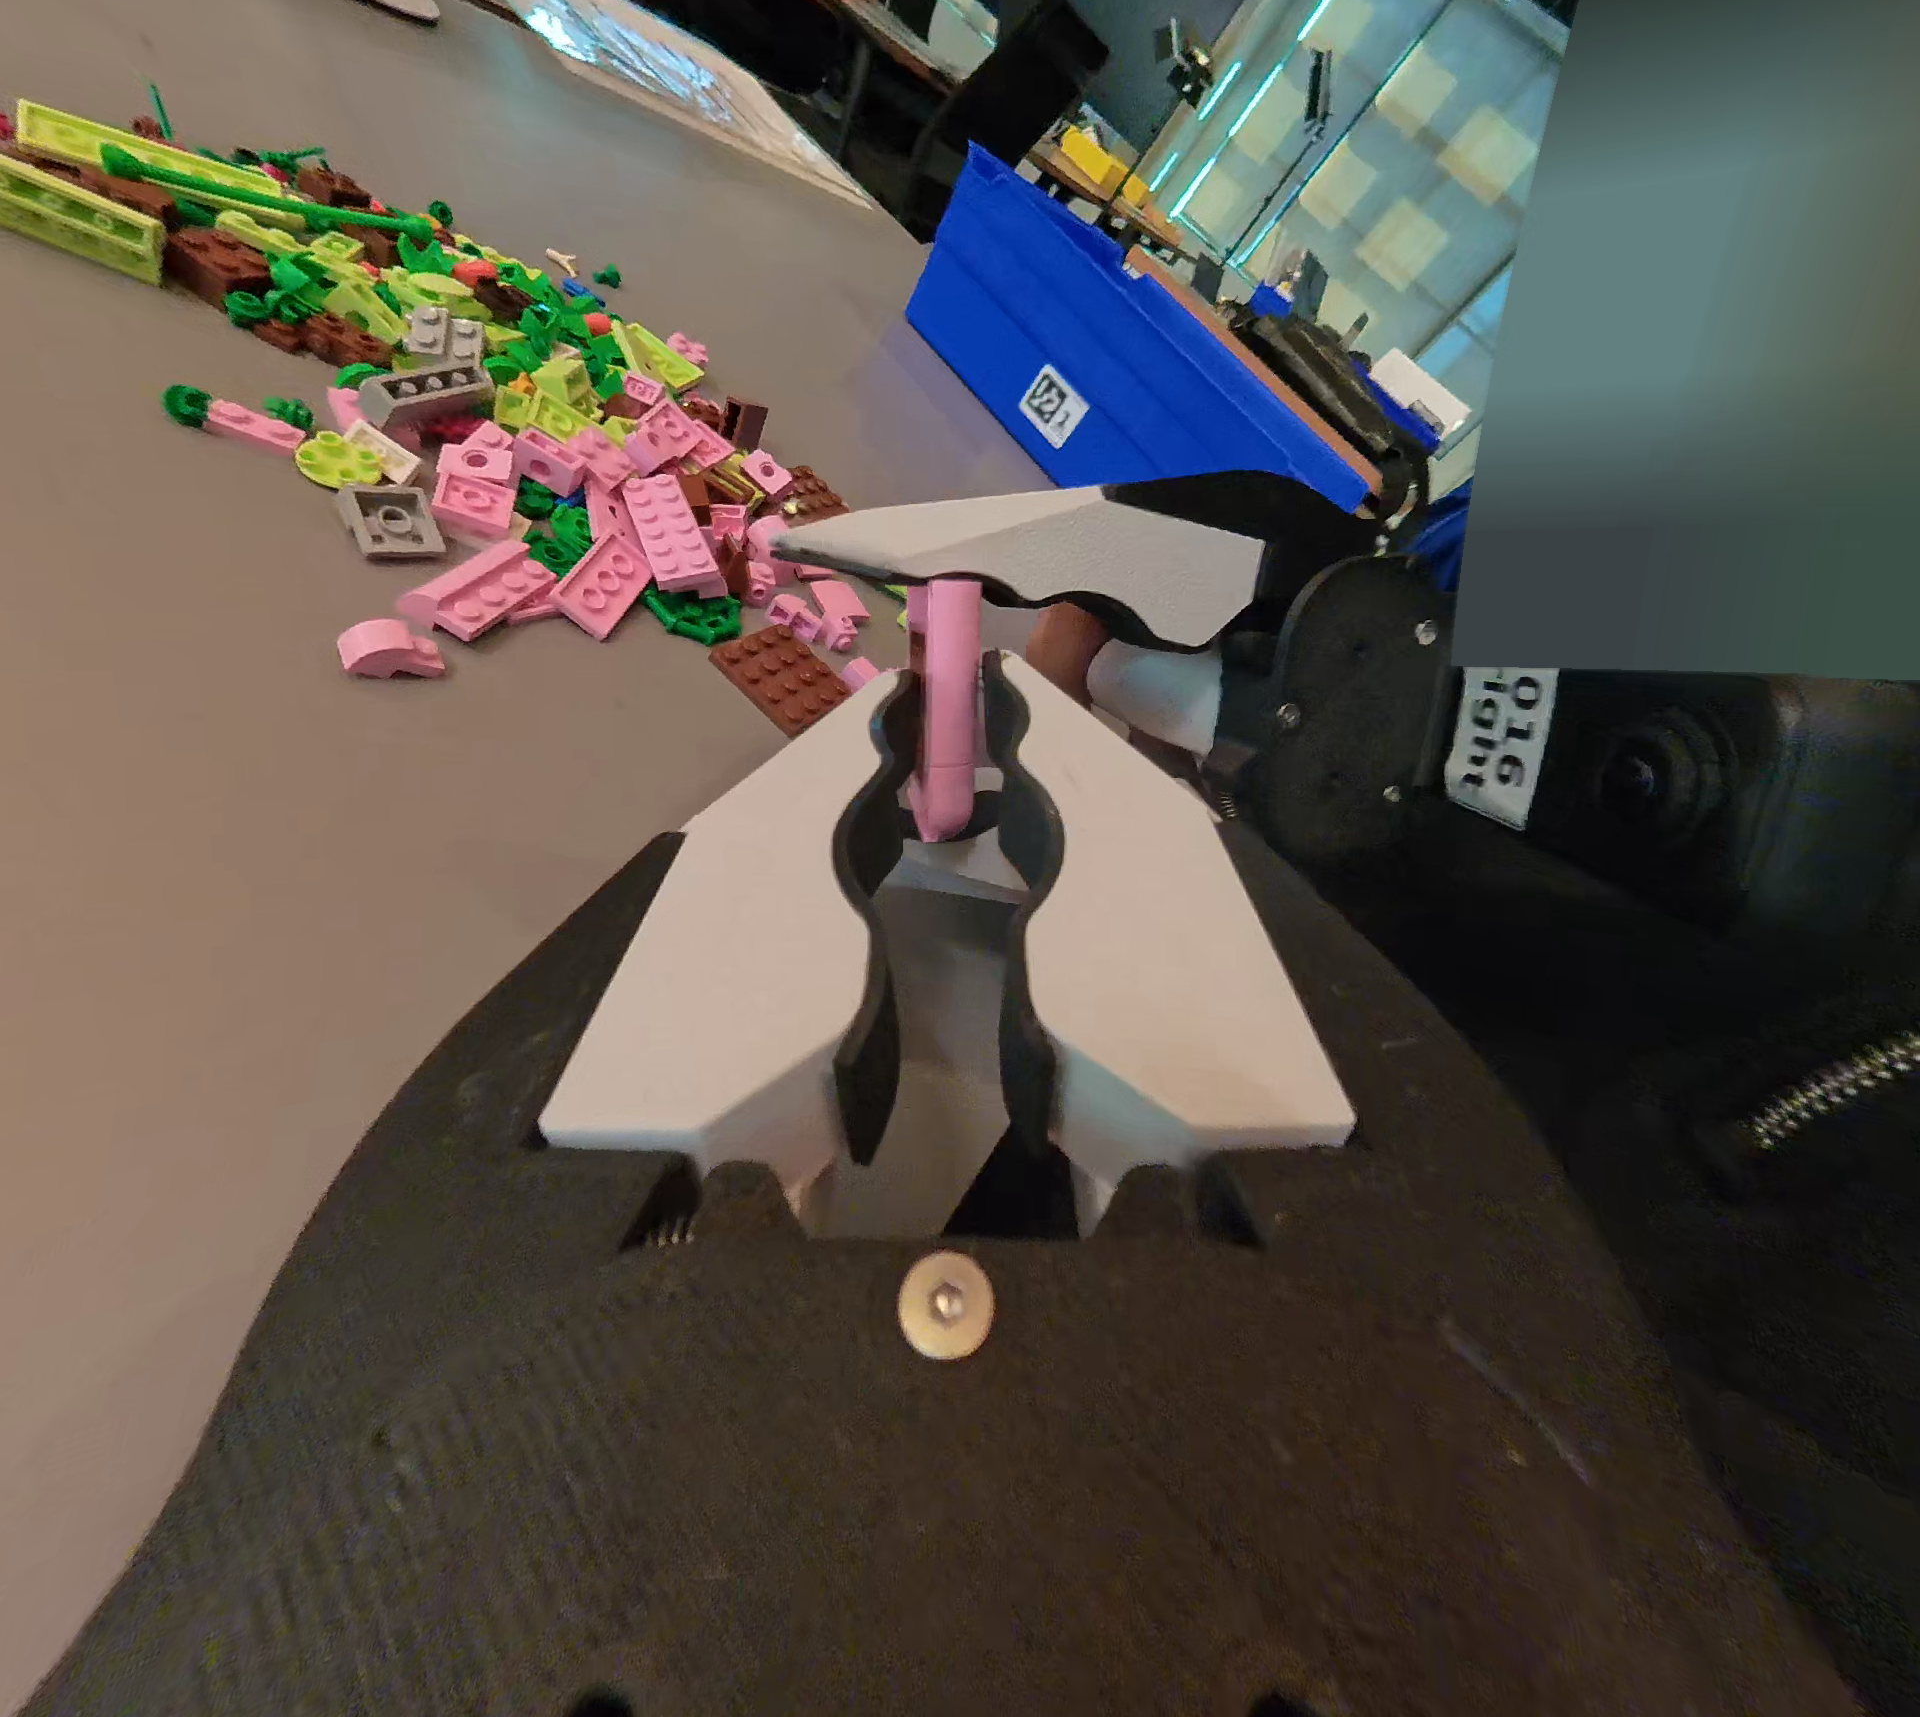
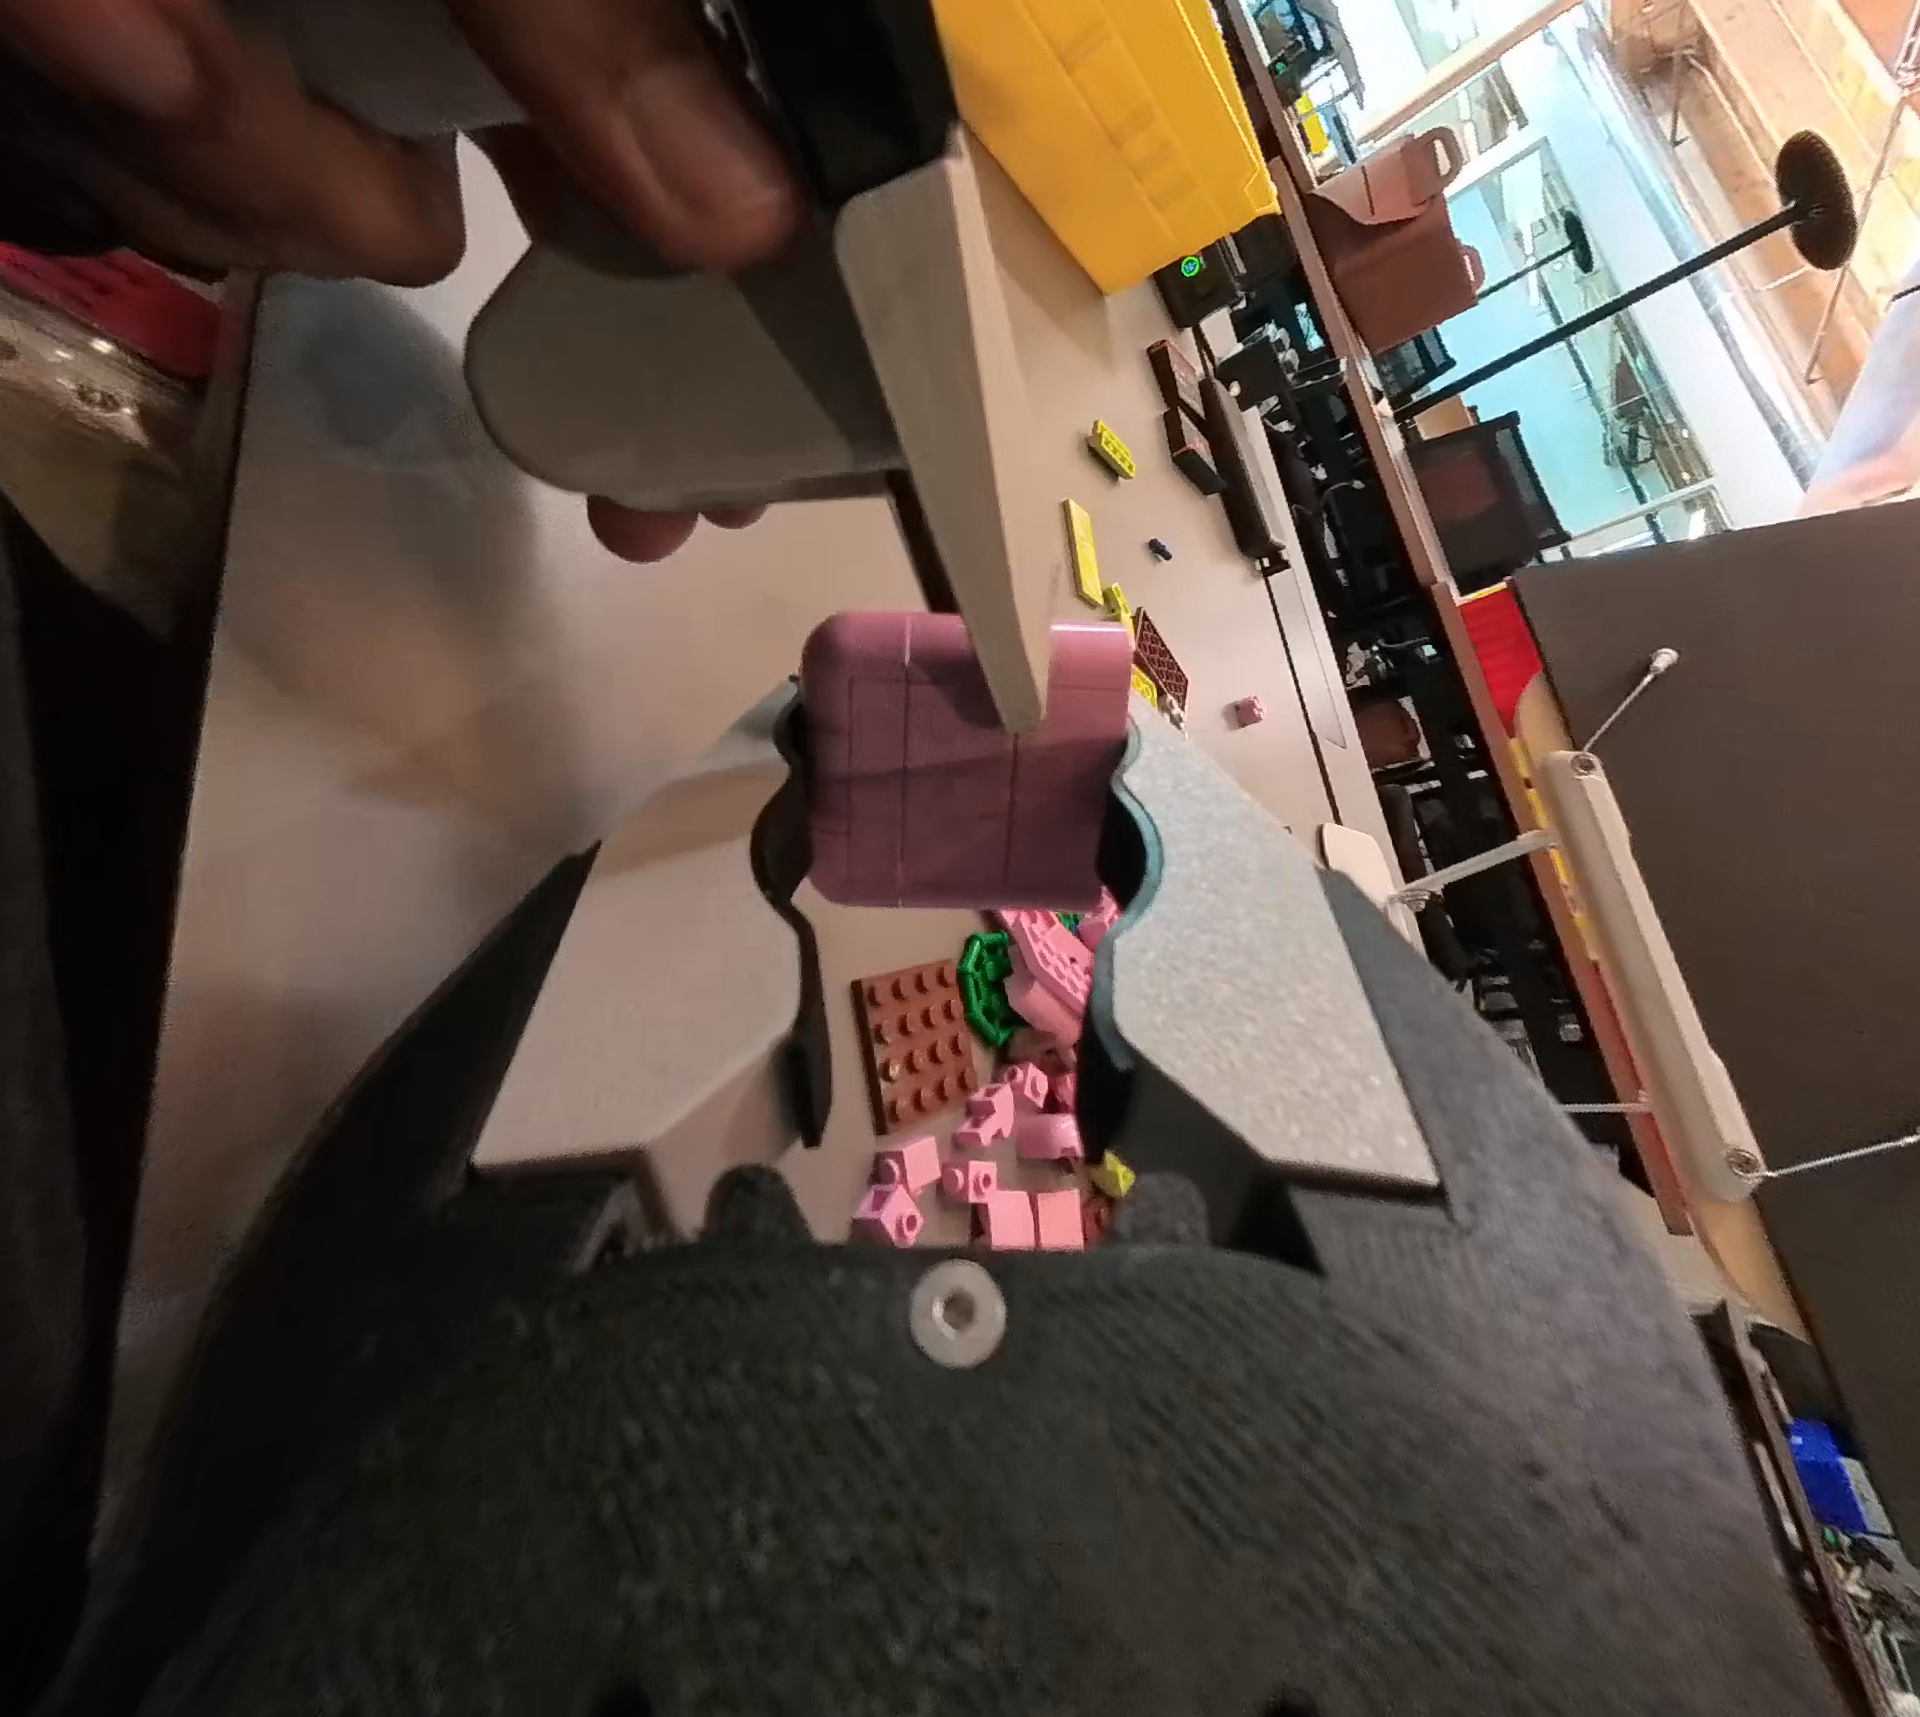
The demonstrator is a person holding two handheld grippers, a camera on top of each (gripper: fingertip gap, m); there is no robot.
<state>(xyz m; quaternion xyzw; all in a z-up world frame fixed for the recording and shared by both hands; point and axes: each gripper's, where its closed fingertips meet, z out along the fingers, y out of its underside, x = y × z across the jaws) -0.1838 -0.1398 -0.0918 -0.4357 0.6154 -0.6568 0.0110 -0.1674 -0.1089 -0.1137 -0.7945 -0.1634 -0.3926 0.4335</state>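
A flat pink brick assembly (image 2: 935, 815) is held between both grippers above the grey table (image 1: 208, 784). My left gripper (image 1: 951, 675) is shut on it, seen edge-on in the left wrist view (image 1: 945, 732). My right gripper (image 2: 961, 722) is shut on its two sides. The right gripper's fingers (image 1: 987, 540) cross over the assembly's top in the left wrist view. The left gripper's fingers (image 2: 987, 472) come down onto it from above in the right wrist view. A pile of pink, green, lime, brown and grey bricks (image 1: 540, 441) lies on the table behind.
A brown studded plate (image 2: 914, 1044), a green piece (image 2: 987, 987) and small pink bricks (image 2: 977, 1179) lie below the assembly. A blue bin (image 1: 1091, 358) stands past the table edge, a yellow bin (image 2: 1070, 36) farther off. A person's hand (image 2: 623, 109) holds the left gripper. The grippers are tip to tip, or close to it.
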